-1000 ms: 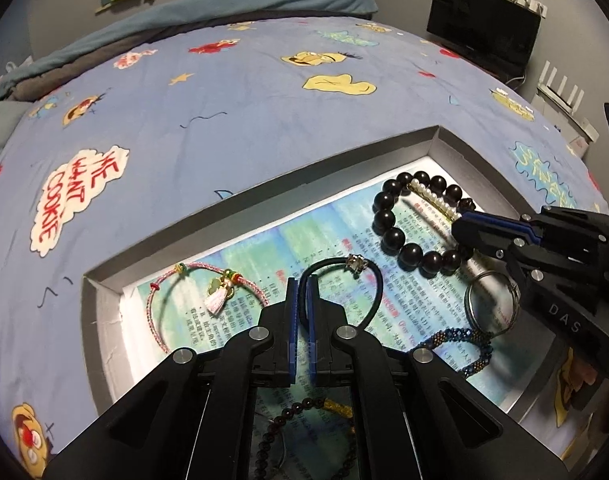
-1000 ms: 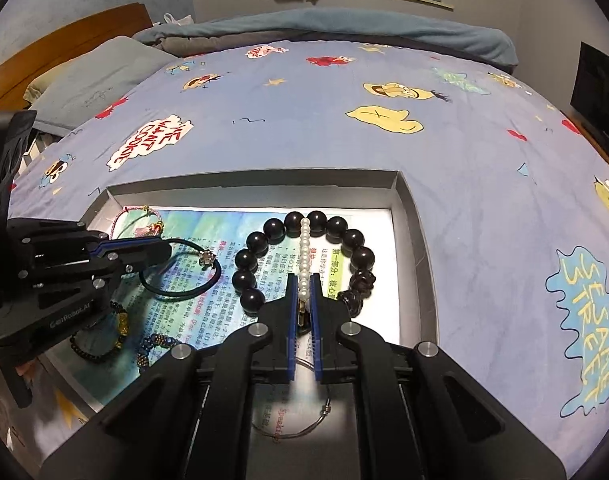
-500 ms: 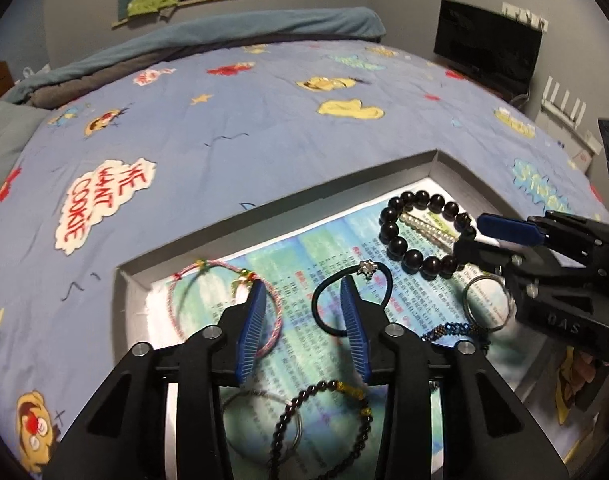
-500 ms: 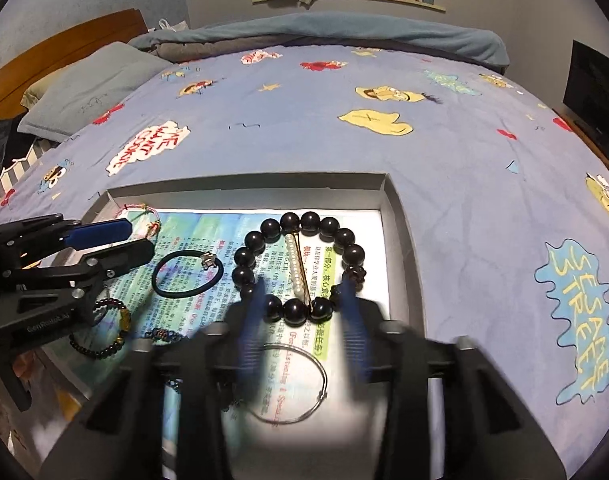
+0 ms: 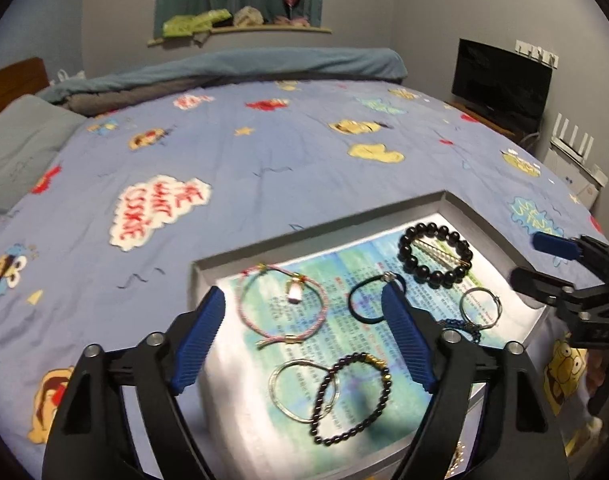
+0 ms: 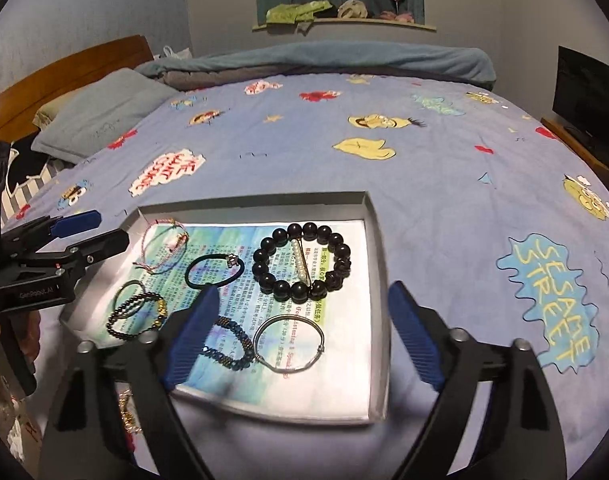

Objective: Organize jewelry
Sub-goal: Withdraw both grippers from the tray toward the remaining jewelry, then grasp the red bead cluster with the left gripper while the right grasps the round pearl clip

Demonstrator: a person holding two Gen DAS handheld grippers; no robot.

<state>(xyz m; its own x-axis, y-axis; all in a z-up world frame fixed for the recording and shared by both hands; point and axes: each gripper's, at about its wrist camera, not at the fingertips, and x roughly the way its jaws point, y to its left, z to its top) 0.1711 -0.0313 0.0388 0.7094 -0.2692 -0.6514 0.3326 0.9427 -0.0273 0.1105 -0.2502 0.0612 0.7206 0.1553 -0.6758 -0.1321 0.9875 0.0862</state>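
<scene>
A shallow grey tray (image 5: pixel 320 226) (image 6: pixel 378 240) lies on the bed with several bracelets on a printed paper. In it are a pink cord bracelet (image 5: pixel 284 308) (image 6: pixel 164 250), a black hair tie (image 5: pixel 370 300) (image 6: pixel 214 272), a large black bead bracelet (image 5: pixel 434 254) (image 6: pixel 302 262) around a pearl pin (image 6: pixel 300 262), a silver hoop (image 6: pixel 290 344), a blue bead bracelet (image 6: pixel 228 344) and a small dark bead bracelet (image 5: pixel 350 396) (image 6: pixel 136 316). My left gripper (image 5: pixel 304 336) is open and empty above the tray's near side. My right gripper (image 6: pixel 300 340) is open and empty above the tray.
The tray sits on a blue cartoon-print bedspread (image 6: pixel 424 184). A grey pillow (image 6: pixel 96 116) and wooden headboard (image 6: pixel 56 76) are at the far left. A black screen (image 5: pixel 500 80) stands at the right. A thin silver ring (image 5: pixel 300 392) lies under the dark bead bracelet.
Both grippers have opened wide and pulled back and up from the tray. The black hair tie and the pearl pin lie released on the paper.
</scene>
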